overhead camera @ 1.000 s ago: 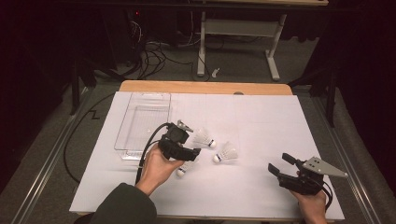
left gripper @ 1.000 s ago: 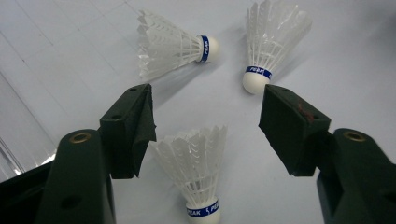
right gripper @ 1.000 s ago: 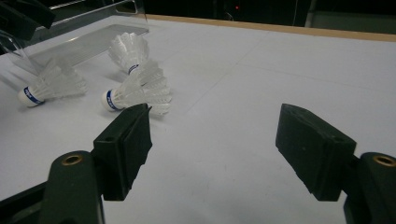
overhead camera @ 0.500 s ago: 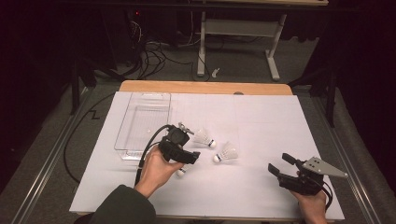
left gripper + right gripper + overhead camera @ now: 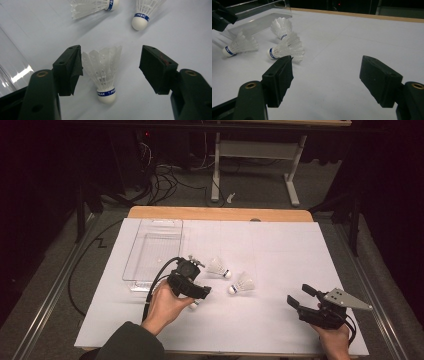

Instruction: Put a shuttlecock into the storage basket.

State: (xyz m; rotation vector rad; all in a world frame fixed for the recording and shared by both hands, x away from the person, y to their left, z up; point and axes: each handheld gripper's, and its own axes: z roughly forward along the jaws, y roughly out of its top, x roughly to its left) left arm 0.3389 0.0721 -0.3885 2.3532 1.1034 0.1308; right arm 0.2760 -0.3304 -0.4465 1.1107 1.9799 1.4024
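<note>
Since 1 second ago, the left gripper (image 5: 196,296) has eased slightly nearer the person, over the nearest shuttlecock (image 5: 104,74). Its jaws stand wide, with that shuttlecock lying between them on the white sheet (image 5: 270,250), cork toward the camera, feathers close to 1 pad. 2 more shuttlecocks (image 5: 218,267) (image 5: 242,283) lie just beyond. The right gripper (image 5: 299,298) rests wide open, well apart, holding nothing. Beside the left hand (image 5: 165,305) lies a clear tray (image 5: 152,251).

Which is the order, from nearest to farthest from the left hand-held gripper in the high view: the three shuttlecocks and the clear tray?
From the left hand-held gripper:
1. Shuttlecock under its jaws, lying between them.
2. Clear tray, to its left, and shuttlecock just beyond it: too close to call.
3. Shuttlecock to its right, toward the right hand-held gripper.
</note>
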